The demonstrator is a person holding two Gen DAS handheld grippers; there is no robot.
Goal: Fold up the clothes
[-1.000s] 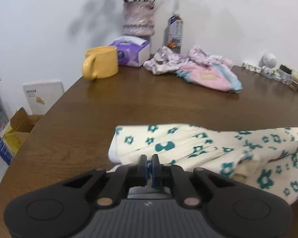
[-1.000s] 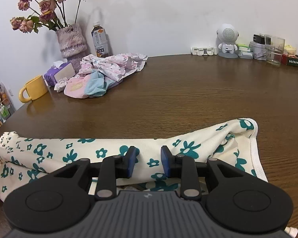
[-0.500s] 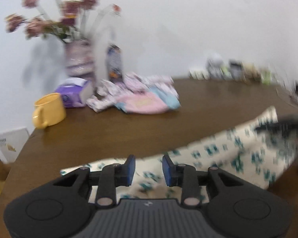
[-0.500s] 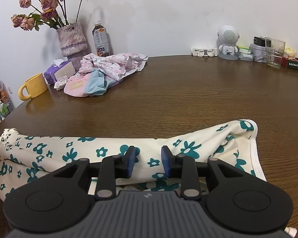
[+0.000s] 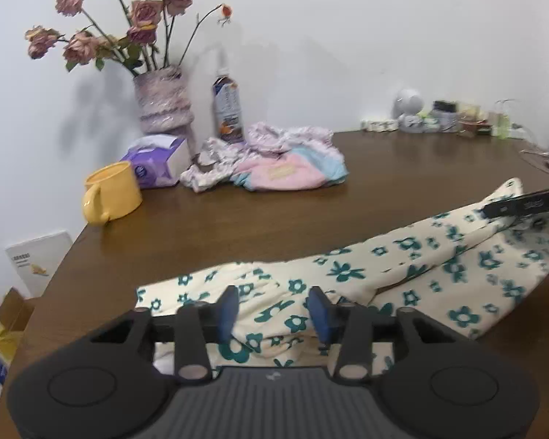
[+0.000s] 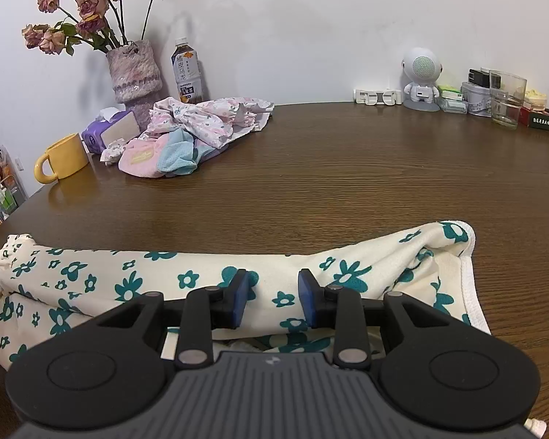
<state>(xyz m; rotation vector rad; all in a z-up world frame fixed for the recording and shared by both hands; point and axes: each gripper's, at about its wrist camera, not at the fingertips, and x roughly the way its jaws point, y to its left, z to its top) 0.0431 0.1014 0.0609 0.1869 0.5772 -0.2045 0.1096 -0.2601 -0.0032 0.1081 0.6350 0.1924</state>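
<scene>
We hold both jaws open over the floral garment at six o'clock; next, each should pinch one hem edge squarely before folding.

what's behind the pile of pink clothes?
Behind the pink clothes pile: a drink bottle and a vase of dried roses, against the wall. The bottle's base is hidden by the pile.

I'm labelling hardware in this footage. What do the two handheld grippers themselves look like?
Both look alike. The left gripper and right gripper each have a matte black body with a ribbed grey centre plate bearing a small logo, round discs at either side, black linkage arms with metal pins, and two fingers tipped with blue pads. No cables, hands or sleeves show.
</scene>
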